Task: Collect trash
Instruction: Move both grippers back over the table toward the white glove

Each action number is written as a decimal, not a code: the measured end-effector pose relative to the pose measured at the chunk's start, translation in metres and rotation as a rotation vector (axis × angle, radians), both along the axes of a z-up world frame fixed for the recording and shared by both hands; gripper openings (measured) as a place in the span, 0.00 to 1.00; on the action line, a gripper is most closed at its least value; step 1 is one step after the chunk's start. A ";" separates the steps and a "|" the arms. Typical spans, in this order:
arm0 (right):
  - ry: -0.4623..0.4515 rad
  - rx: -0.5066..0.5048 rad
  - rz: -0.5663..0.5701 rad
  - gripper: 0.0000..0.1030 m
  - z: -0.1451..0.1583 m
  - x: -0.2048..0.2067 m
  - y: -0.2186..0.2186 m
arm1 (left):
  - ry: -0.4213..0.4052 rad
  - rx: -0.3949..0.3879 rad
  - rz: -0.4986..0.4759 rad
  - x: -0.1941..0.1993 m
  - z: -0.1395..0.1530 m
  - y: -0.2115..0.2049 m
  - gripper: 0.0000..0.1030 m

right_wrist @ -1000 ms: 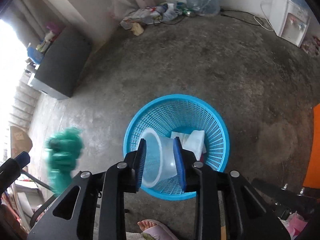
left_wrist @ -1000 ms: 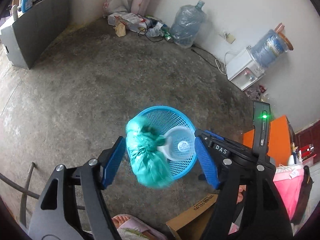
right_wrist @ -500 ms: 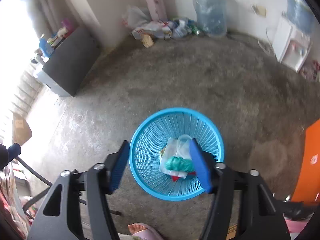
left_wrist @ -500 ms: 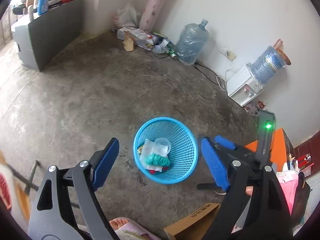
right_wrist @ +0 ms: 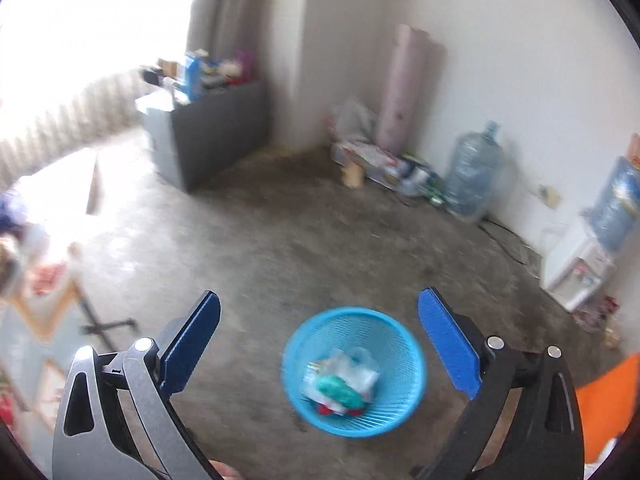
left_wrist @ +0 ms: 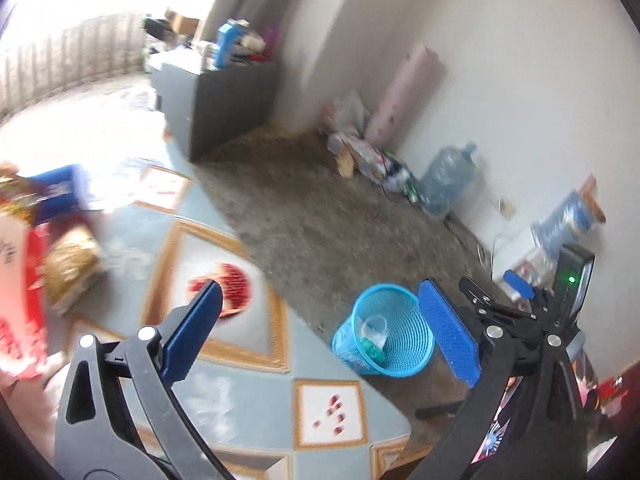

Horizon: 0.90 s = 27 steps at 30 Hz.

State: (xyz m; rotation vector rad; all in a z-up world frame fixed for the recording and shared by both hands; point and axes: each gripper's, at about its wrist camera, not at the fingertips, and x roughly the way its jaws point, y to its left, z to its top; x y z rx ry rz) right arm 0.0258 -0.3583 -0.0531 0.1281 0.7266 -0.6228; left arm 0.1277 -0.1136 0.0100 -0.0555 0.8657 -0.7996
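Both your claws are empty: the left claw and the right claw have just been opening and now stand wide apart with nothing between them. The trash, a green bag and a clear plastic cup, lies in the blue basket on the concrete floor. This drop looks done. Next, look over the patterned table for remaining trash.

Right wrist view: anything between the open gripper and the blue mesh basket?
Nothing visible. The right gripper has just opened wide with nothing between its jaws, and only bare concrete floor lies between it and the blue mesh plastic basket below.
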 end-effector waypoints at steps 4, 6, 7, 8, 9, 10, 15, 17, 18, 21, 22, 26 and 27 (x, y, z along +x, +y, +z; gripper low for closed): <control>-0.114 0.019 0.130 0.94 0.026 0.007 0.036 | -0.088 -0.046 0.108 -0.012 0.022 0.075 0.91; -0.162 0.037 0.201 0.94 0.036 0.013 0.057 | -0.137 -0.050 0.165 -0.022 0.031 0.113 0.91; -0.182 0.054 0.241 0.94 0.040 0.016 0.068 | -0.160 -0.052 0.188 -0.026 0.035 0.130 0.91; -0.195 0.078 0.287 0.94 0.044 0.020 0.080 | -0.186 -0.047 0.216 -0.033 0.037 0.149 0.91; -0.201 0.106 0.333 0.94 0.045 0.028 0.092 | -0.204 -0.039 0.242 -0.038 0.040 0.164 0.91; -0.203 0.132 0.374 0.94 0.046 0.034 0.103 | -0.217 -0.031 0.268 -0.044 0.040 0.180 0.91; -0.193 0.243 0.560 0.89 0.048 0.059 0.165 | -0.236 -0.006 0.361 -0.060 0.031 0.242 0.91; -0.170 0.274 0.615 0.82 0.046 0.065 0.191 | -0.226 0.007 0.376 -0.062 0.022 0.258 0.91; -0.156 0.297 0.643 0.81 0.045 0.069 0.200 | -0.227 0.013 0.383 -0.064 0.018 0.263 0.91; -0.125 0.355 0.705 0.73 0.039 0.076 0.228 | -0.224 0.026 0.408 -0.066 0.005 0.275 0.91; -0.117 0.360 0.720 0.69 0.038 0.076 0.236 | -0.217 0.024 0.416 -0.065 0.002 0.280 0.91; -0.067 0.389 0.787 0.61 0.031 0.085 0.261 | -0.177 0.022 0.440 -0.052 -0.011 0.300 0.82; -0.046 0.418 0.805 0.60 0.026 0.090 0.266 | -0.157 0.020 0.444 -0.050 -0.015 0.305 0.76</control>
